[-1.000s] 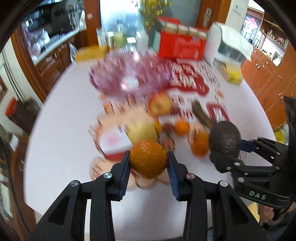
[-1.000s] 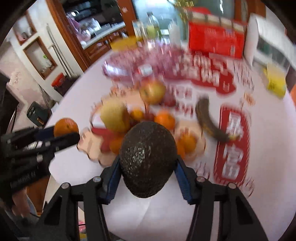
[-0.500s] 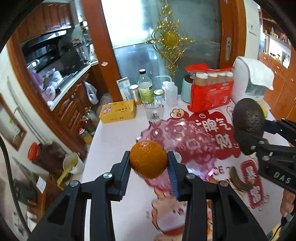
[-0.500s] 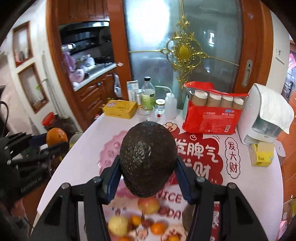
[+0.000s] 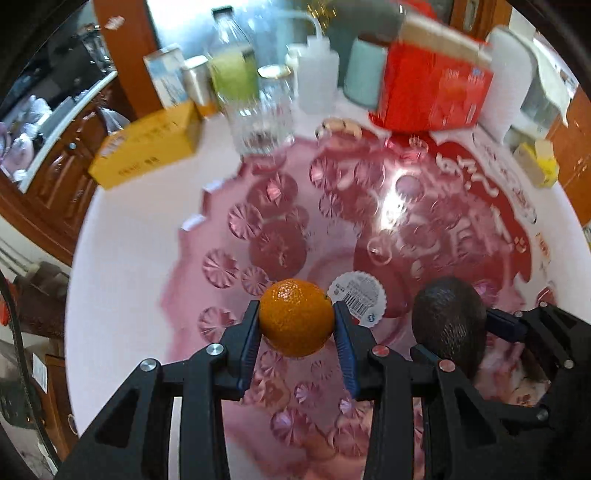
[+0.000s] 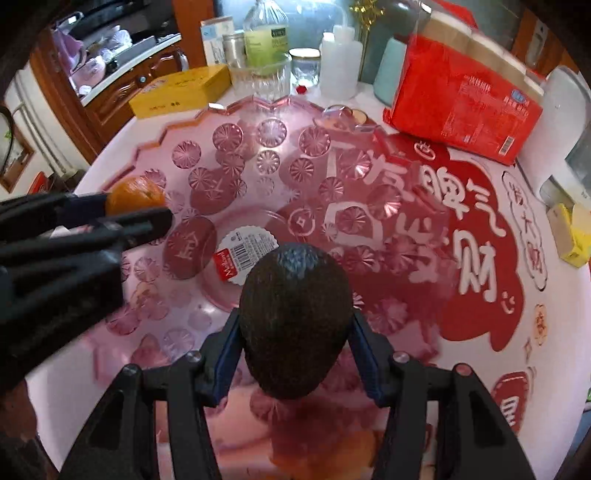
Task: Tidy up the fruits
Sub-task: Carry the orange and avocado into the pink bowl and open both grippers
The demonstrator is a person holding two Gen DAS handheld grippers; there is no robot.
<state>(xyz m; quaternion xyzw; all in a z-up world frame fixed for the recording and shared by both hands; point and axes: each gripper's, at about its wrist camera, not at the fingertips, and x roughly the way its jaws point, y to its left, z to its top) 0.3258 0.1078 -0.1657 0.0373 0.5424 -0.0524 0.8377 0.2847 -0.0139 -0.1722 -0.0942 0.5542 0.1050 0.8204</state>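
My left gripper [image 5: 297,326] is shut on an orange [image 5: 296,318], held over the near left part of a pink cut-glass bowl [image 5: 258,229]. My right gripper [image 6: 293,334] is shut on a dark, rough-skinned avocado [image 6: 294,317] above the same bowl [image 6: 229,155], near its middle. Each view shows the other hand's fruit: the avocado [image 5: 448,321] at lower right in the left wrist view, the orange [image 6: 136,195] at left in the right wrist view. The bowl holds no fruit; a white barcode sticker [image 6: 245,254] shows on its base.
Behind the bowl stand a yellow box [image 6: 181,94], a clear glass [image 6: 260,79], bottles [image 6: 266,35], a white squeeze bottle [image 6: 340,66] and a red pack [image 6: 461,99]. A white appliance [image 6: 565,122] and a small yellow box [image 6: 572,236] sit at the right. A red-printed mat [image 6: 476,258] covers the white table.
Both grippers have swung from the fruit pile up and over to the pink bowl and lowered toward it. The orange and avocado stayed gripped throughout.
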